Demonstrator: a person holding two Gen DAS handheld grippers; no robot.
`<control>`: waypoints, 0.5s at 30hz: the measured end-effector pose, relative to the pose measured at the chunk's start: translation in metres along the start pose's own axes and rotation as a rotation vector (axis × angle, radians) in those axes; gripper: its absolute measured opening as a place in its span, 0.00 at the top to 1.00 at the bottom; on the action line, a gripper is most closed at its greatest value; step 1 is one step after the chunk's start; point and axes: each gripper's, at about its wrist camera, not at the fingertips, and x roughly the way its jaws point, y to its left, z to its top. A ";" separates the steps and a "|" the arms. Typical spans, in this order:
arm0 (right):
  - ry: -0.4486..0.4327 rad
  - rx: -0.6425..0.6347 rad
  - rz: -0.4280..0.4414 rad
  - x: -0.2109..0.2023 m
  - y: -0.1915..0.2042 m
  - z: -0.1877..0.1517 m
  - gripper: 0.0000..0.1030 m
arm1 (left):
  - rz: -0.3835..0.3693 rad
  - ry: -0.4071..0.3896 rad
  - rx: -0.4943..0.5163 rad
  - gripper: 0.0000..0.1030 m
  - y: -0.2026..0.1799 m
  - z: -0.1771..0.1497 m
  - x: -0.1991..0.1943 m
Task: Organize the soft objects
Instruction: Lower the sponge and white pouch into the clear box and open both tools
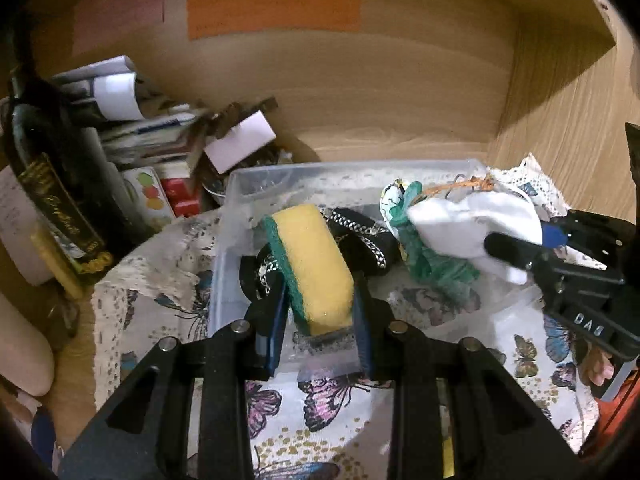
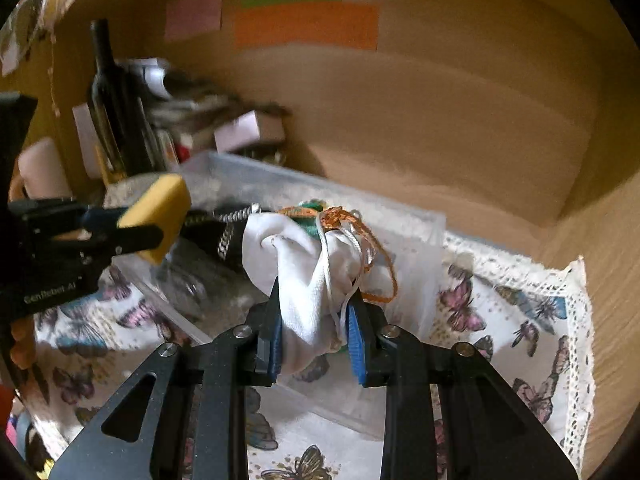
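Wine bottle (image 1: pixel 52 184) and paper clutter (image 1: pixel 160 128) far left on the bench, then clear plastic bin (image 1: pixel 224 248) sitting on the butterfly cloth (image 1: pixel 332 412). Left tool (image 1: pixel 320 320) clamped on a yellow-green sponge (image 1: pixel 316 268), held over the bin above a black chain strap (image 1: pixel 368 236). Right tool (image 2: pixel 314 328) pinched shut on a white cloth bundle (image 2: pixel 304 280) with orange string (image 2: pixel 344 216), over the bin's right side.

Sponge (image 1: pixel 316 264) yellow, green backing; cloth bundle (image 2: pixel 304 276) white; tablecloth (image 2: pixel 516 320) butterfly print, lace edge.
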 end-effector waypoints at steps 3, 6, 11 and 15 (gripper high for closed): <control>0.031 -0.011 -0.006 0.009 0.000 -0.001 0.76 | -0.001 0.019 0.001 0.70 0.001 -0.001 0.008; 0.033 -0.009 -0.013 0.008 -0.001 0.000 0.73 | -0.007 0.014 -0.011 0.66 0.002 -0.002 0.006; -0.004 -0.019 -0.037 -0.005 0.000 0.000 0.41 | -0.016 0.002 -0.028 0.45 0.004 -0.005 -0.003; -0.066 -0.011 -0.074 -0.027 0.001 -0.002 0.17 | -0.008 -0.038 -0.010 0.38 -0.001 -0.008 -0.020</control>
